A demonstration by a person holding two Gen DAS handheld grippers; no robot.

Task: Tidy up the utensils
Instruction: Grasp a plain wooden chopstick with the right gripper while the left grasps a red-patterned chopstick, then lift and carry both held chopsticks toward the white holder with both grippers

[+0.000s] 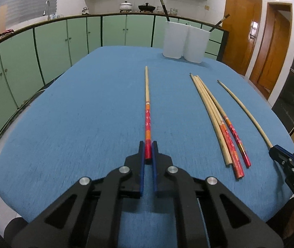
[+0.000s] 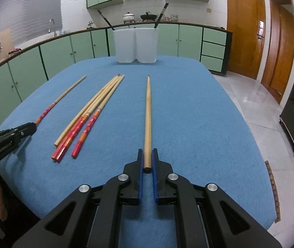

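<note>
My left tongs (image 1: 148, 145) pinch the red-patterned end of a slim bamboo chopstick (image 1: 147, 95); my right tongs (image 2: 147, 154) clamp a plain round chopstick (image 2: 147, 111). Both sticks lie flat on the blue woven-cloth counter (image 1: 84, 113).

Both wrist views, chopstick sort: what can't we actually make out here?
- White holder: its walls hide the inside in both views; only two dark chopsticks poke out.
- Left gripper: whether the red-handled chopstick is lifted or on the blue cloth, unclear.
- Right gripper: same doubt for the plain chopstick.
- Loose pile: overlaps blur the count.
</note>
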